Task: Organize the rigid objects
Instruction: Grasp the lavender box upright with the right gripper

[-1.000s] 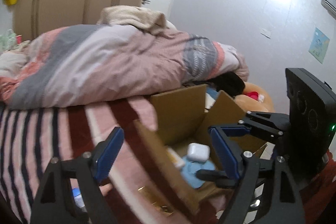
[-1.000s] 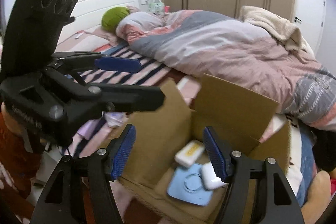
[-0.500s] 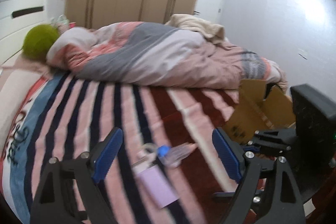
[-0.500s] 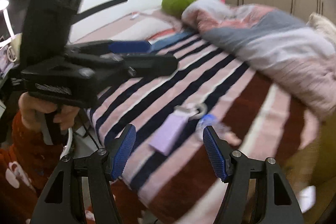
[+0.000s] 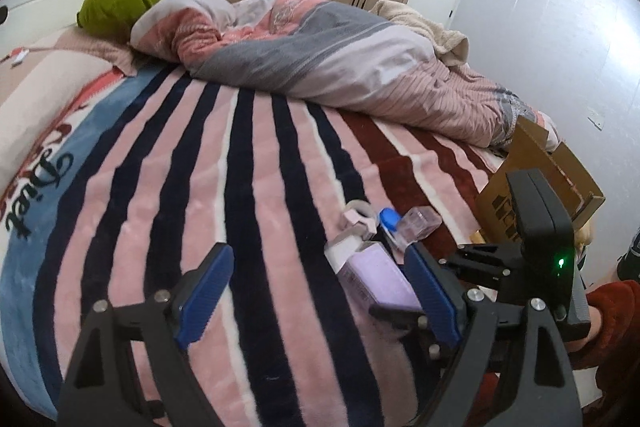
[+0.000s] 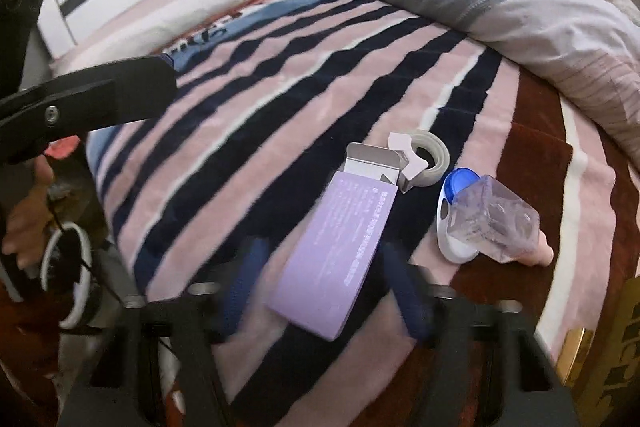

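Both grippers gape empty: the right gripper (image 6: pixel 320 291), blurred, has dropped nearer the purple box (image 6: pixel 332 255) lying between its fingers. Left gripper (image 5: pixel 316 291) hovers over the striped blanket (image 5: pixel 224 167).

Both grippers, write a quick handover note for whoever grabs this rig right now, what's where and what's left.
Left gripper: open, empty, above the striped blanket.
Right gripper: open, blurred, straddling the near end of the purple box, not closed on it.
On the blanket beside the box: tape roll, blue-and-white case and clear plastic container lying partly on that case.
Cardboard box sits at the bed's foot end; its inside is not visible now.
Left: all four loose items, purple box likely first.
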